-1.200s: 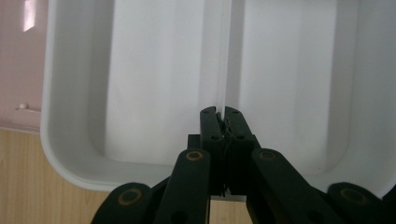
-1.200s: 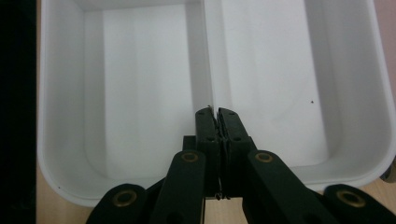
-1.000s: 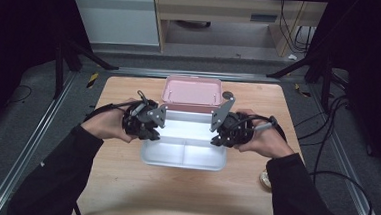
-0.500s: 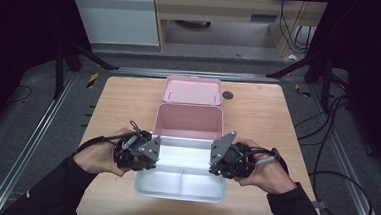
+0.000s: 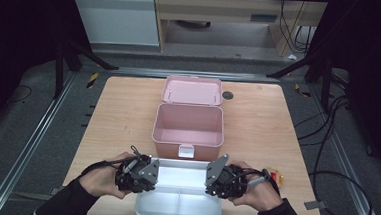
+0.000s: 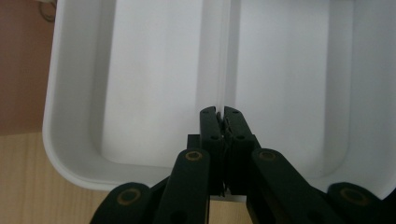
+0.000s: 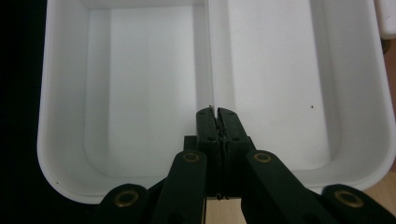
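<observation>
Seen from the high view, a person's two hands each grip a tool at opposite short ends of a white tray [image 5: 178, 207], which sits at the near edge of the wooden surface [image 5: 257, 126]; the left tool [image 5: 147, 174] is clamped on the tray's left wall, the right tool [image 5: 216, 176] on its right wall. Just beyond the tray stands an open pink box [image 5: 188, 130], its lid [image 5: 192, 91] tilted back, and a small dark disc [image 5: 227, 95] lies just beside the lid. In the left gripper view, the left tool [image 6: 220, 112] has its black jaws pinched together over the tray's rim [image 6: 70, 172], in line with the thin divider [image 6: 224, 56] that splits the tray into two compartments. In the right gripper view, the right tool [image 7: 215, 112] is likewise clenched on the near wall of the tray [image 7: 60, 186], its jaws meeting at the foot of the divider [image 7: 211, 51], with bare white compartments on either side.
</observation>
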Tool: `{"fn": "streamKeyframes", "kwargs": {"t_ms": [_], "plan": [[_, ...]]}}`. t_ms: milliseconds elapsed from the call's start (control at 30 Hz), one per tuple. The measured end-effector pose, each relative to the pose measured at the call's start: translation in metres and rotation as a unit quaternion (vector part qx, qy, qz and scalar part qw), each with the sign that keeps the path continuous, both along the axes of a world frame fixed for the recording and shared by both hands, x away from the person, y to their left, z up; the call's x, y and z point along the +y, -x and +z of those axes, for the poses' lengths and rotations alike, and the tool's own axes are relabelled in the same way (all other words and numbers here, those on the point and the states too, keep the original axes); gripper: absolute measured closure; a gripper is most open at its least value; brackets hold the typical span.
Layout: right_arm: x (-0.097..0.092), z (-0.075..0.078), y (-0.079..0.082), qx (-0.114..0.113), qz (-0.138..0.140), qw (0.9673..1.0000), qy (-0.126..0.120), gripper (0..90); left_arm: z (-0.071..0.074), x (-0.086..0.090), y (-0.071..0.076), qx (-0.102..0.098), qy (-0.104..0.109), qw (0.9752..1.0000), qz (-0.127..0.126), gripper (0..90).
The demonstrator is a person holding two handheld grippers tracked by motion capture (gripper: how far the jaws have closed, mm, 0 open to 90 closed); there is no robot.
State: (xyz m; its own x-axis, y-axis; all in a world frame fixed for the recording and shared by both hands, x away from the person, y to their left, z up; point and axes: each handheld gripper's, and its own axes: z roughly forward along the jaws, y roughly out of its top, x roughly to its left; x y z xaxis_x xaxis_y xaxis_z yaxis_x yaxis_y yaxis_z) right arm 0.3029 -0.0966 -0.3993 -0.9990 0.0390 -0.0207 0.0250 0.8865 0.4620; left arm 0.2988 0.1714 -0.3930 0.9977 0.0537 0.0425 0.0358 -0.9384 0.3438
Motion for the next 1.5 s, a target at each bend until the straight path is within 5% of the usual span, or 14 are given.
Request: {"fn": "streamKeyframes", "kwargs": {"t_ms": [167, 633, 933, 1067, 1133, 1167, 1200, 1233, 1300, 1333, 1367, 1500], "plan": [[0.001, -0.022, -0.002, 0.01, -0.006, 0.9998, 0.014, 89.5, -0.025, -0.002, -0.01, 0.021, -0.002, 0.9998, 0.004, 87.2], [0.001, -0.073, -0.027, 0.011, -0.027, 0.9992, 0.027, 87.6, -0.076, -0.008, -0.03, 0.023, -0.014, 0.9996, 0.012, 87.5], [0.001, -0.079, -0.028, 0.018, -0.05, 0.9984, 0.019, 85.5, -0.079, -0.005, -0.03, 0.019, -0.004, 0.9994, 0.027, 81.6], [-0.005, -0.074, -0.028, 0.007, -0.084, 0.9964, -0.015, 71.4, -0.073, -0.001, -0.027, 0.011, 0.022, 0.9982, 0.054, 63.3], [-0.01, -0.069, -0.026, -0.006, -0.111, 0.9932, -0.036, 63.9, -0.068, 0.004, -0.027, 0.004, 0.041, 0.9963, 0.076, 57.9], [-0.012, -0.066, -0.026, -0.01, -0.12, 0.9915, -0.047, 62.7, -0.064, 0.008, -0.027, 0.002, 0.056, 0.9941, 0.093, 57.9], [-0.019, -0.06, -0.026, -0.019, -0.148, 0.9864, -0.068, 56.4, -0.061, 0.014, -0.028, 0.001, 0.078, 0.9895, 0.122, 49.4], [-0.019, -0.06, -0.026, -0.019, -0.148, 0.9864, -0.068, 56.4, -0.061, 0.014, -0.028, 0.001, 0.078, 0.9895, 0.122, 46.5], [-0.03, -0.053, -0.025, -0.028, -0.197, 0.9752, -0.097, 50.2, -0.057, 0.024, -0.029, -0.002, 0.102, 0.9821, 0.158, 39.2], [-0.03, -0.053, -0.025, -0.028, -0.197, 0.9752, -0.097, 50.2, -0.057, 0.024, -0.029, -0.002, 0.102, 0.9821, 0.158, 35.3], [-0.038, -0.049, -0.026, -0.033, -0.232, 0.9662, -0.107, 48.2, -0.057, 0.032, -0.031, -0.007, 0.117, 0.9746, 0.191, 32.1], [-0.057, -0.043, -0.03, -0.046, -0.306, 0.9426, -0.126, 41.5, -0.056, 0.048, -0.034, -0.011, 0.143, 0.9561, 0.255, 23.7]]}}
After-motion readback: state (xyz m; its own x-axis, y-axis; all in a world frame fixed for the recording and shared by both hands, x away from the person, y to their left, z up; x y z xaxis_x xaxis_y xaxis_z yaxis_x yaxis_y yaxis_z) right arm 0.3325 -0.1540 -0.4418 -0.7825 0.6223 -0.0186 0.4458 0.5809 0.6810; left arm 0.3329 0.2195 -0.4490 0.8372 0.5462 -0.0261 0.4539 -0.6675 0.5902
